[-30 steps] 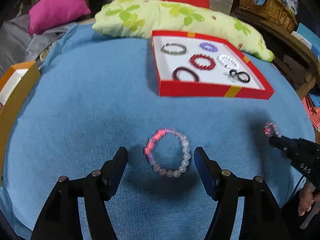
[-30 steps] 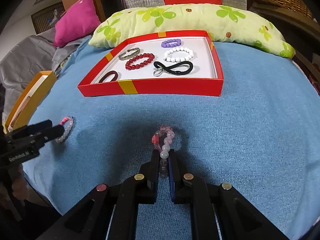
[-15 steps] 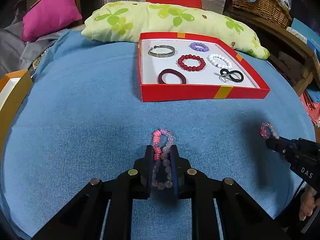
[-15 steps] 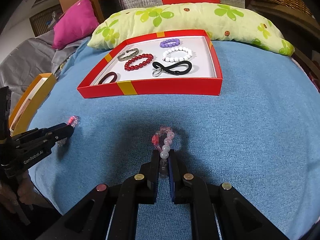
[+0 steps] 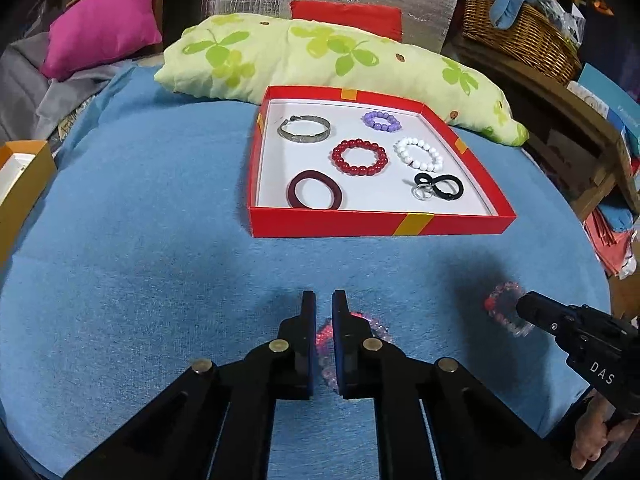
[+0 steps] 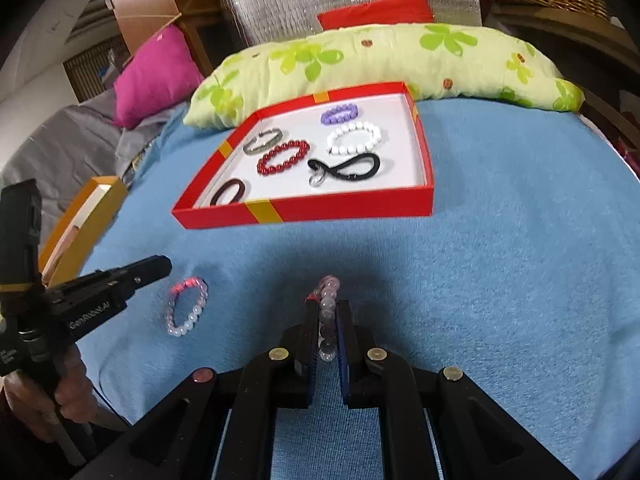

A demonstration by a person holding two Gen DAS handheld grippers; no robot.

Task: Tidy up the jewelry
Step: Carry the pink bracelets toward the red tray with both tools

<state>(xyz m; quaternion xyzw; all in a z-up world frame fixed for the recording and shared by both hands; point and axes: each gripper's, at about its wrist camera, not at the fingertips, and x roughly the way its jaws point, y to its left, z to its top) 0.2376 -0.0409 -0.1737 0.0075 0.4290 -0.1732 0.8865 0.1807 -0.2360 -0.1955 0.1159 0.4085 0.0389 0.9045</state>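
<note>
A red tray (image 5: 452, 224) with a white floor holds several bracelets and hair ties; it also shows in the right wrist view (image 6: 352, 210). My left gripper (image 5: 324, 300) is shut, with nothing between its fingertips. A pink and white bead bracelet (image 5: 374, 326) lies on the blue cloth under and behind its fingers; in the right wrist view this bracelet (image 6: 186, 312) lies flat beside the left gripper. My right gripper (image 6: 327, 312) is shut on a second pale pink bead bracelet (image 6: 328, 304) and holds it above the cloth; it also shows in the left wrist view (image 5: 504, 308).
A blue cloth (image 5: 140, 240) covers the table. A green-patterned pillow (image 5: 320, 60) lies behind the tray. An orange box (image 5: 24, 184) stands at the left edge. A pink cushion (image 5: 104, 20) and a wicker basket (image 5: 520, 28) are at the back.
My left gripper has risen off its bracelet, which slipped out and lies flat on the cloth. My right gripper has lifted and moved forward with its bracelet.
</note>
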